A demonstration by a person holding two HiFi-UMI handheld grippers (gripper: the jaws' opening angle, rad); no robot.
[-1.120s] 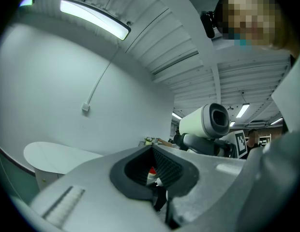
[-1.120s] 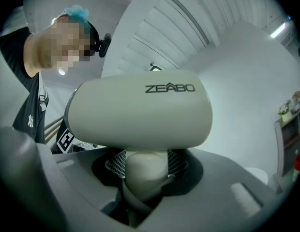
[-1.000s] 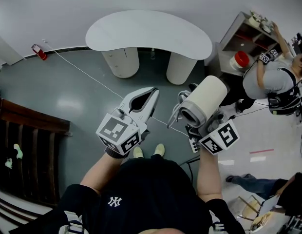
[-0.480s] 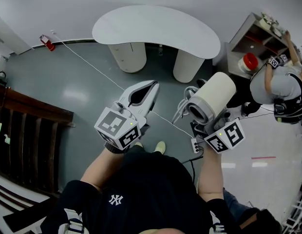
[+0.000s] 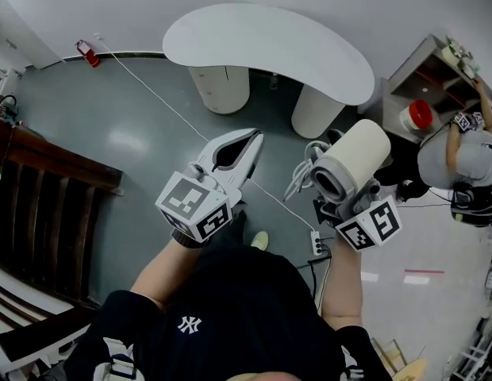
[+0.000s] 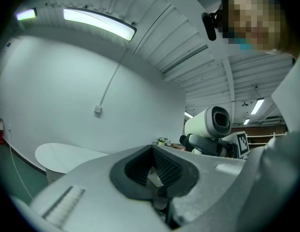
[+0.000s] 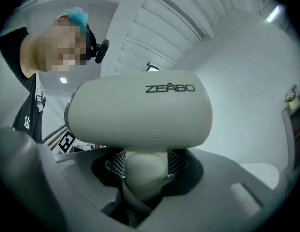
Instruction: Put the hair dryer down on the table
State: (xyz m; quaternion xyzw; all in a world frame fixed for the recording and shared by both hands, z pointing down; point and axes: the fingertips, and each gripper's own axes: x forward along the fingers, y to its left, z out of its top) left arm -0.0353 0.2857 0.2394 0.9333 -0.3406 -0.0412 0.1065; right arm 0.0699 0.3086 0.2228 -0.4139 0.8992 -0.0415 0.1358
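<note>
Clamping the dryer [image 5: 353, 161] handle, right tongs [image 7: 145, 175] held above the floor [image 5: 111, 125]; left tongs [image 5: 247, 141] together, empty; tabletop [image 5: 270, 42] well ahead

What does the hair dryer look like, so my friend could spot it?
Find the big white curved table, then look nearer the person, on their right side. There the right gripper is clamped on the handle of the hair dryer. It is a fat cream tube, the only thing held; the left gripper holds nothing.
</note>
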